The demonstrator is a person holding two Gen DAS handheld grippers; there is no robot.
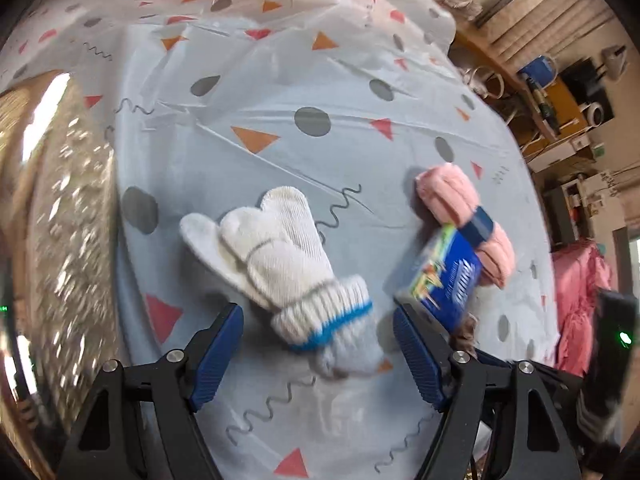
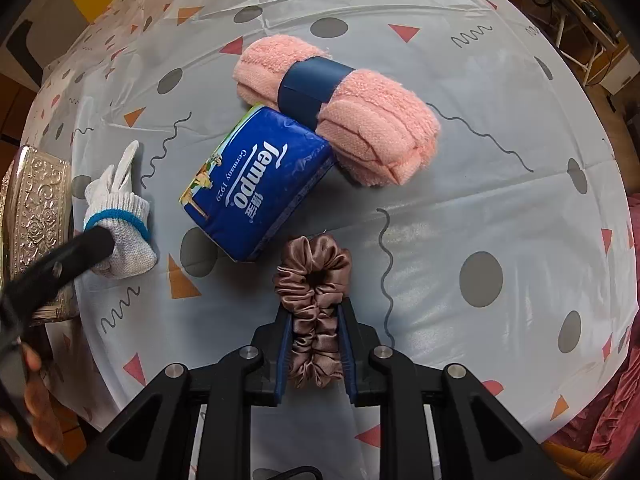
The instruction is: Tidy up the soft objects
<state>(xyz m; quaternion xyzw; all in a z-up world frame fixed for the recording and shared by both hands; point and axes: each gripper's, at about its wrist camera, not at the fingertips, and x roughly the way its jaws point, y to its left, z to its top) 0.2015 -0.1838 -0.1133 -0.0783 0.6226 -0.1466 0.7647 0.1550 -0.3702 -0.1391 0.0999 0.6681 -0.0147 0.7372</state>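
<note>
A white knit glove point(image 1: 280, 268) with a blue cuff band lies on the patterned tablecloth. My left gripper point(image 1: 318, 332) is open, its fingers on either side of the cuff. The glove also shows in the right wrist view point(image 2: 118, 216), with the left gripper's finger point(image 2: 86, 246) at the cuff. My right gripper point(image 2: 314, 344) is shut on a brown satin scrunchie point(image 2: 314, 304). A blue Tempo tissue pack point(image 2: 252, 184) lies ahead of it, shown too in the left wrist view point(image 1: 440, 280). A rolled pink towel point(image 2: 340, 108) with a navy band lies behind the pack, seen also in the left wrist view point(image 1: 464, 216).
An embossed silver box point(image 2: 36, 216) stands at the table's left edge, close to the glove; it appears blurred in the left wrist view point(image 1: 64, 216). Pink fabric point(image 1: 580, 300) hangs off the right side. Shelves with clutter point(image 1: 560, 92) stand beyond the table.
</note>
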